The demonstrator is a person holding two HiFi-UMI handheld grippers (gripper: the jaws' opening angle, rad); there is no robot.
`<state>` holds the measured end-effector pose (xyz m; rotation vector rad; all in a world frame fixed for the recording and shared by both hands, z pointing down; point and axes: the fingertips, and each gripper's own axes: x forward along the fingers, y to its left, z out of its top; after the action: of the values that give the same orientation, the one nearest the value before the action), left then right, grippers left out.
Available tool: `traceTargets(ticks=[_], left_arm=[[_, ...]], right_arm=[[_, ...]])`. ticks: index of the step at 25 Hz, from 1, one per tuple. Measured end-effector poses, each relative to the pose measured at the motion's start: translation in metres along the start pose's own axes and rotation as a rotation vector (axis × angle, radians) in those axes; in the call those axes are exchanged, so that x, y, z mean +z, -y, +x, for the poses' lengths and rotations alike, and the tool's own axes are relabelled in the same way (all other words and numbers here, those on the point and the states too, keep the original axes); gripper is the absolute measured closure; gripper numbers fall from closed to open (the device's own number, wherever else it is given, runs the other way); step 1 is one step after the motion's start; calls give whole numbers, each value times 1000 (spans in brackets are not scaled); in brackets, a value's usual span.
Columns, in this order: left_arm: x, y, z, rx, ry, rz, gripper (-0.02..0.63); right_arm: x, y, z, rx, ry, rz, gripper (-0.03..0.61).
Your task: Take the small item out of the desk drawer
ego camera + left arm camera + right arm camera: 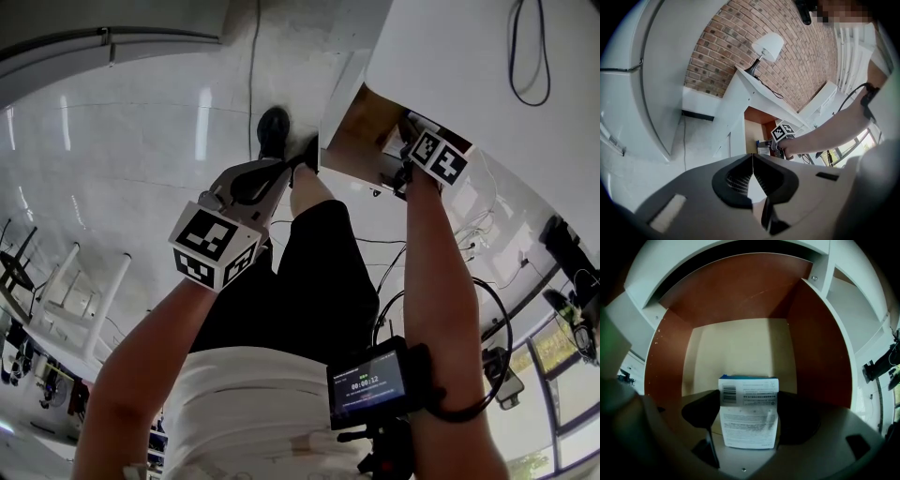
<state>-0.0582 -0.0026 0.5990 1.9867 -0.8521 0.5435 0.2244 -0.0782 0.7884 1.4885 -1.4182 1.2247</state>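
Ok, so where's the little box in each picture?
Head view: not visible; the right gripper reaches into the drawer there.
Left gripper view: probably the tiny pale shape at the right gripper's tip.
Right gripper view: low centre, the small box sits between the jaws.
Shared landmark: the drawer's brown inside.

Setting: an office-type workroom. Indicators: a white desk (450, 56) with an open, wood-lined drawer (736, 352); a lamp (768, 46) on the desk top against a brick wall (736, 47); loose cables (529, 104); a pale glossy floor (122, 141); large windows (567, 370).
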Motion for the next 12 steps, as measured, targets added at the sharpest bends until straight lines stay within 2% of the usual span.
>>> traceTargets(ticks=[12], left_arm=[[14,14,-18,-7,10,57,606]], right_arm=[[-2,-10,-37,22,59,-36,209]])
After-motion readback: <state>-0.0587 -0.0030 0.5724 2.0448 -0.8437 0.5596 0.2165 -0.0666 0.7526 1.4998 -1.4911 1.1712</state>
